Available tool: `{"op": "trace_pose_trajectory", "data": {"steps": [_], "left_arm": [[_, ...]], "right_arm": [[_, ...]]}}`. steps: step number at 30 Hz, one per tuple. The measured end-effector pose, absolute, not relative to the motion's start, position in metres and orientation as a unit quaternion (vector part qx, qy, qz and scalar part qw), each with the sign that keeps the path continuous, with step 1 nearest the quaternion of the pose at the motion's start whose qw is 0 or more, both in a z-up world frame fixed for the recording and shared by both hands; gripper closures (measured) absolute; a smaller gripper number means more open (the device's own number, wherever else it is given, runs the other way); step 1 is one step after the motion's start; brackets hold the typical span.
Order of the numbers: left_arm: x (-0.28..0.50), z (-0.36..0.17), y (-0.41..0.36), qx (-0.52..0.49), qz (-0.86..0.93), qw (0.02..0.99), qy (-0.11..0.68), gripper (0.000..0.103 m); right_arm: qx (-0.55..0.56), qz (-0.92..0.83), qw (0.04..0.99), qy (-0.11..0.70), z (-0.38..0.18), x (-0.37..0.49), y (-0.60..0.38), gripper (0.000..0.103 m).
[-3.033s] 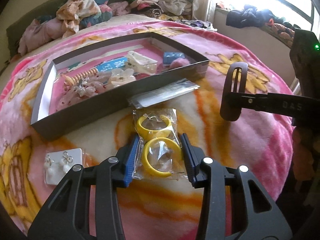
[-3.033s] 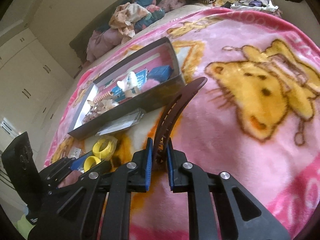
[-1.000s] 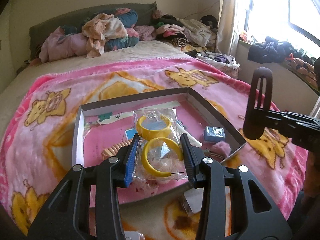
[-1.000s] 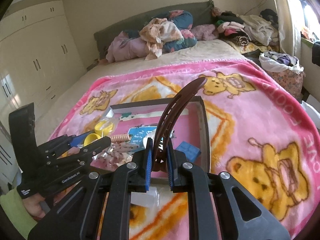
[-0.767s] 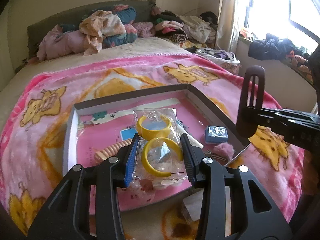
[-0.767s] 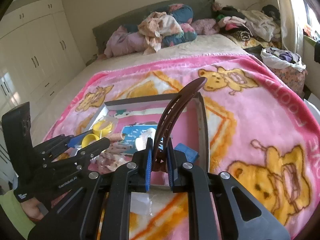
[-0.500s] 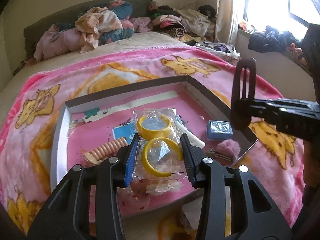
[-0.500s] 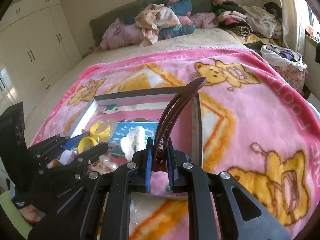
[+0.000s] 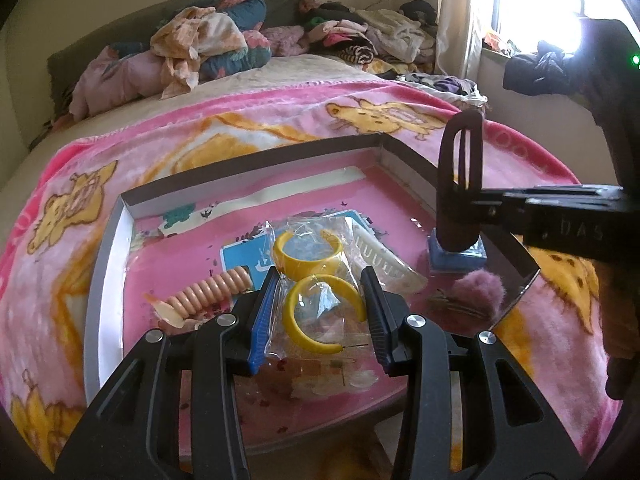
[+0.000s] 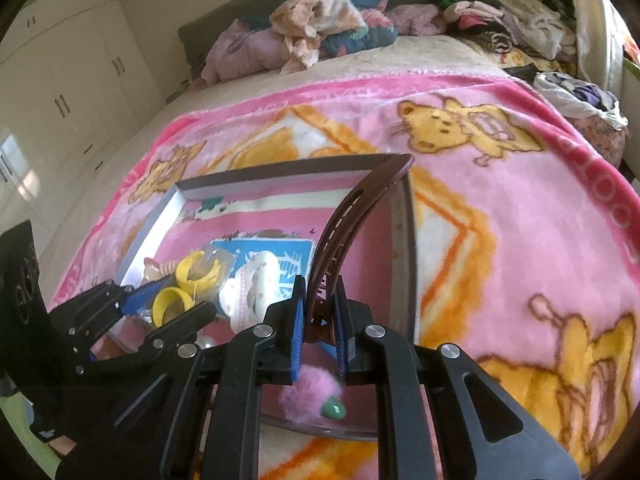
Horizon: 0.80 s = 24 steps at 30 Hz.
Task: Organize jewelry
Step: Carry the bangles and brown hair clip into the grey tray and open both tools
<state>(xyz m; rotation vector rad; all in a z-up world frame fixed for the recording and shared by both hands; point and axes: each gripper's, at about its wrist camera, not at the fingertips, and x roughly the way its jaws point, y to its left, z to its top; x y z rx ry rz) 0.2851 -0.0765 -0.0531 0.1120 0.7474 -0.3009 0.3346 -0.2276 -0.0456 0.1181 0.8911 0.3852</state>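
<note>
Landmark: the shallow grey box (image 9: pixel 105 256) lying on the pink bear blanket (image 9: pixel 248 120) on the bed; everything below is placed against it.

Left claw (image 9: pixel 320 308): pinching a clear packet of yellow hoops (image 9: pixel 316 280), held over the middle of the box, nearer its front wall.

Right claw (image 10: pixel 319 320): pressed together on the lower end of a curved brown hair clip (image 10: pixel 352 216), which stands up over the box's right side, above the small blue box (image 9: pixel 460 258).

Already in the box: a peach spiral tie (image 9: pixel 212 286) left of centre, a white comb clip (image 9: pixel 384 260) right of centre, a blue card (image 9: pixel 244 252) under them, a pink pompom (image 9: pixel 478 288) by the right front corner.

Step in hand: I'd judge both pieces are about to be set down inside.

Doing it well: lower the packet onto bare pink floor toward the back wall, not on the pile by the front wall; let go only once it rests. Tip the brown clip flat before release so it doesn't topple over the right wall.

Hard to make out: the pale bits under the left claw by the front wall are blurred. A green bead-like thing (image 10: pixel 334 411) sits by the pompom, unclear what. The box's front wall is mostly hidden behind the claws.
</note>
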Motion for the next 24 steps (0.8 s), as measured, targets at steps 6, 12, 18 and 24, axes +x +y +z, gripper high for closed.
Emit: {"op": "trace_pose_trajectory", "data": {"steps": [6, 12, 18, 24], "left_arm": [[0.288, -0.057, -0.072, 0.053, -0.142, 0.918, 0.367, 0.07], [0.288, -0.057, -0.07, 0.052, -0.142, 0.918, 0.368, 0.07], [0.286, -0.056, -0.069, 0.052, -0.138, 0.919, 0.365, 0.067], [0.268, -0.046, -0.059, 0.046, -0.132, 0.93, 0.341, 0.05]], "right_arm": [[0.065, 0.191, 0.879, 0.432, -0.05, 0.341, -0.224, 0.09], [0.061, 0.19, 0.879, 0.433, -0.051, 0.343, -0.221, 0.09], [0.075, 0.186, 0.888, 0.414, -0.044, 0.327, -0.231, 0.084], [0.073, 0.185, 0.902, 0.384, -0.032, 0.295, -0.238, 0.07]]}}
